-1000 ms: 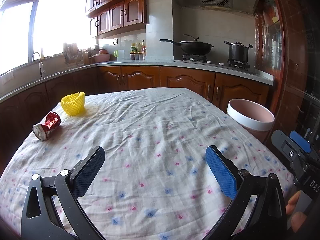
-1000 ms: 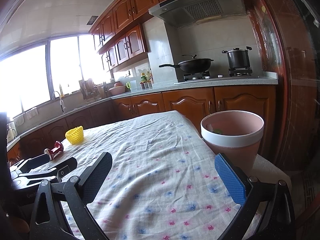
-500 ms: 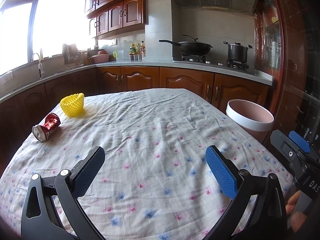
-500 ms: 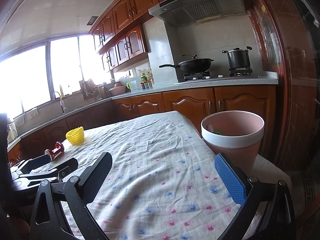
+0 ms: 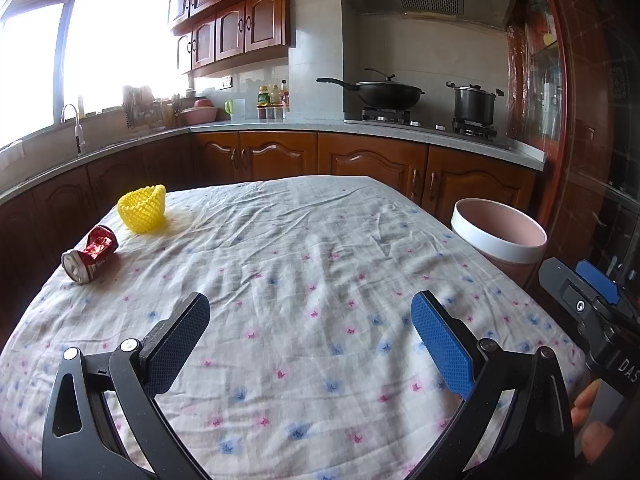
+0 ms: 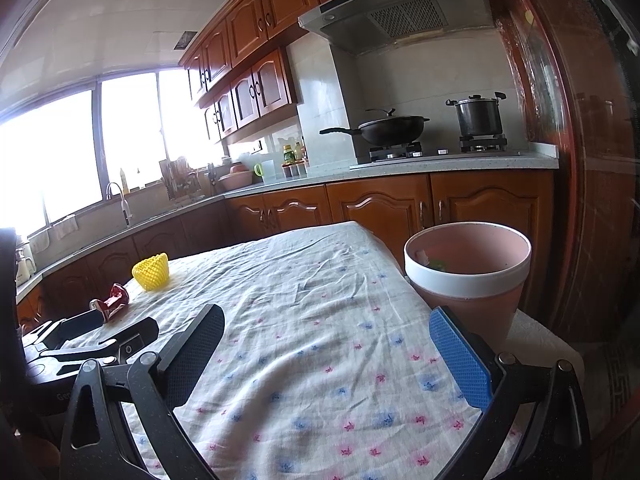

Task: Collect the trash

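Note:
A crushed red can (image 5: 91, 253) lies on its side near the table's left edge, with a yellow foam net (image 5: 144, 209) just behind it. Both also show in the right wrist view, the can (image 6: 114, 301) and the net (image 6: 152, 272) far left. A pink bin with a white rim (image 6: 466, 280) stands off the table's right side and holds some scraps; it appears as well in the left wrist view (image 5: 500, 240). My left gripper (image 5: 310, 322) hovers open over the near cloth, empty. My right gripper (image 6: 326, 338) is open and empty too, near the bin.
A flower-print cloth (image 5: 304, 264) covers the table. Wooden cabinets and a counter with a wok (image 5: 384, 94) and a pot (image 5: 474, 106) run along the back. A sink tap (image 5: 74, 124) stands at the left under bright windows. A hand (image 5: 586, 404) holds the right tool.

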Action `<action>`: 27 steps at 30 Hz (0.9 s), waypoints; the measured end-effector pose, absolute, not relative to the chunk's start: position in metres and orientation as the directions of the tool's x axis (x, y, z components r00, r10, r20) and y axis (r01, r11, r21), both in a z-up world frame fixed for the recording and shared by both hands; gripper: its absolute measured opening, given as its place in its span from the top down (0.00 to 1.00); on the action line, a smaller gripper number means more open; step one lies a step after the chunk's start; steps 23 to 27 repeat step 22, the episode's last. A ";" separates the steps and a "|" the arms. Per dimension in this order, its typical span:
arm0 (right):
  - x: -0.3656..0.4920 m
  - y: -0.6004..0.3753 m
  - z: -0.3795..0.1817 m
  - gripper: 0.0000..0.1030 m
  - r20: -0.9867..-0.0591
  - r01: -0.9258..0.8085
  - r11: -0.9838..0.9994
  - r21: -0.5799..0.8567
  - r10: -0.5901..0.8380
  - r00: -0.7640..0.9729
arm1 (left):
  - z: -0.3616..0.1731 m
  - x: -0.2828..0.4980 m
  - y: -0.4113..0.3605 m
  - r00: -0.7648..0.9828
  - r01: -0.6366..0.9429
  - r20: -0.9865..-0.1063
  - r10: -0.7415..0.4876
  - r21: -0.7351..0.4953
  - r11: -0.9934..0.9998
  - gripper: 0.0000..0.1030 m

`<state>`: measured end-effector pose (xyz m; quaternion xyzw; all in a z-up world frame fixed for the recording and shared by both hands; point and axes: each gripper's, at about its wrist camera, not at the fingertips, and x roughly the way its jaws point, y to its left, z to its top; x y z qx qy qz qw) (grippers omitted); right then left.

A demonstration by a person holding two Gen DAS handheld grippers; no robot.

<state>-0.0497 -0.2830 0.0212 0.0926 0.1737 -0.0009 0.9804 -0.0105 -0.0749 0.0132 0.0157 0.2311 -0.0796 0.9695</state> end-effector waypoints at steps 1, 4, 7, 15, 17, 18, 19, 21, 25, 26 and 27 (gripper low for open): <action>-0.049 -0.284 0.021 0.00 -0.341 0.034 0.983 0.182 0.031 0.939 | 0.013 -0.011 -0.075 0.881 0.161 -0.450 -0.146 -0.005 0.987 0.00; -0.049 -0.285 0.021 0.00 -0.342 0.034 0.983 0.182 0.031 0.939 | 0.013 -0.010 -0.075 0.880 0.161 -0.451 -0.148 -0.008 0.987 0.00; -0.049 -0.284 0.022 0.00 -0.342 0.033 0.983 0.182 0.032 0.939 | 0.013 -0.011 -0.075 0.880 0.161 -0.451 -0.147 -0.007 0.987 0.00; -0.048 -0.285 0.022 0.00 -0.343 0.033 0.983 0.183 0.032 0.939 | 0.012 -0.007 -0.074 0.876 0.164 -0.457 -0.152 -0.014 0.986 0.00; -0.048 -0.285 0.021 0.00 -0.344 0.033 0.983 0.181 0.032 0.938 | 0.011 -0.004 -0.074 0.874 0.165 -0.461 -0.152 -0.014 0.986 0.00; -0.047 -0.285 0.021 0.00 -0.346 0.032 0.983 0.180 0.033 0.938 | 0.010 -0.003 -0.074 0.873 0.165 -0.462 -0.153 -0.015 0.986 0.00; -0.046 -0.286 0.021 0.00 -0.348 0.032 0.983 0.180 0.033 0.937 | 0.010 -0.002 -0.073 0.872 0.167 -0.465 -0.155 -0.016 0.986 0.00; -0.045 -0.286 0.021 0.00 -0.353 0.032 0.983 0.180 0.035 0.935 | 0.010 0.000 -0.072 0.869 0.170 -0.468 -0.159 -0.020 0.985 0.00; -0.043 -0.287 0.021 0.00 -0.355 0.031 0.983 0.181 0.036 0.934 | 0.010 0.001 -0.071 0.868 0.171 -0.469 -0.161 -0.022 0.985 0.00; -0.043 -0.287 0.021 0.00 -0.355 0.031 0.983 0.181 0.036 0.934 | 0.010 0.001 -0.071 0.868 0.171 -0.469 -0.161 -0.022 0.985 0.00; -0.043 -0.287 0.021 0.00 -0.355 0.031 0.983 0.181 0.036 0.934 | 0.010 0.001 -0.071 0.868 0.171 -0.469 -0.161 -0.022 0.985 0.00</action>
